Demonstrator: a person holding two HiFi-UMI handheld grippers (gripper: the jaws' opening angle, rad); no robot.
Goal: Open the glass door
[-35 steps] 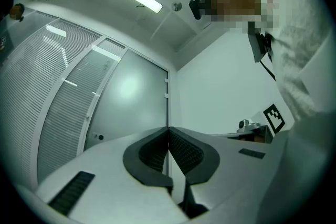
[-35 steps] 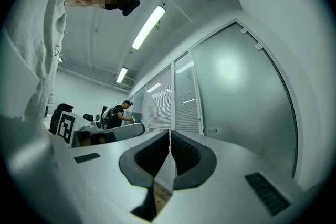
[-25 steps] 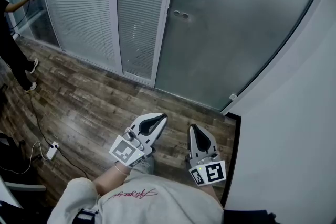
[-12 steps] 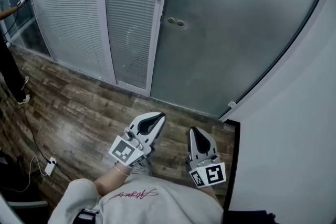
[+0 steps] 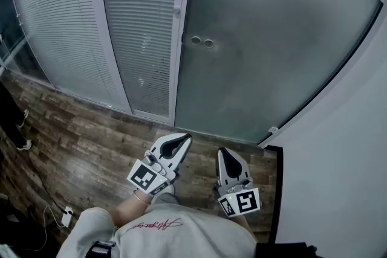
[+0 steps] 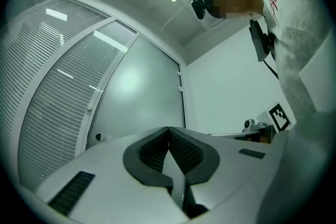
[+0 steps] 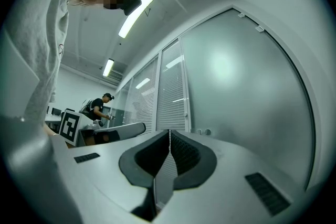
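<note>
A frosted glass door (image 5: pixel 272 39) stands closed ahead, with two small round fittings (image 5: pixel 202 41) near its left edge; the same door (image 7: pixel 236 86) fills the right gripper view and the door (image 6: pixel 142 97) shows in the left gripper view. My left gripper (image 5: pixel 184 138) and right gripper (image 5: pixel 222 152) are held low in front of my body, well short of the door, touching nothing. Both point toward the door. My left gripper (image 6: pixel 168 129) has its pads together with nothing between them. My right gripper (image 7: pixel 169 133) is likewise shut and empty.
Glass panels with horizontal blinds (image 5: pixel 78 27) run left of the door behind a white frame post (image 5: pixel 181 21). A white wall (image 5: pixel 338 160) closes the right side. The floor is dark wood planks (image 5: pixel 91 136). A cable and power strip (image 5: pixel 65 216) lie at lower left. Another person (image 7: pixel 97 107) stands far left.
I have walked closer to the door; it and the blinds panels have grown and shifted in the head view. The other person has slipped out at the left. Both grippers stay shut.
</note>
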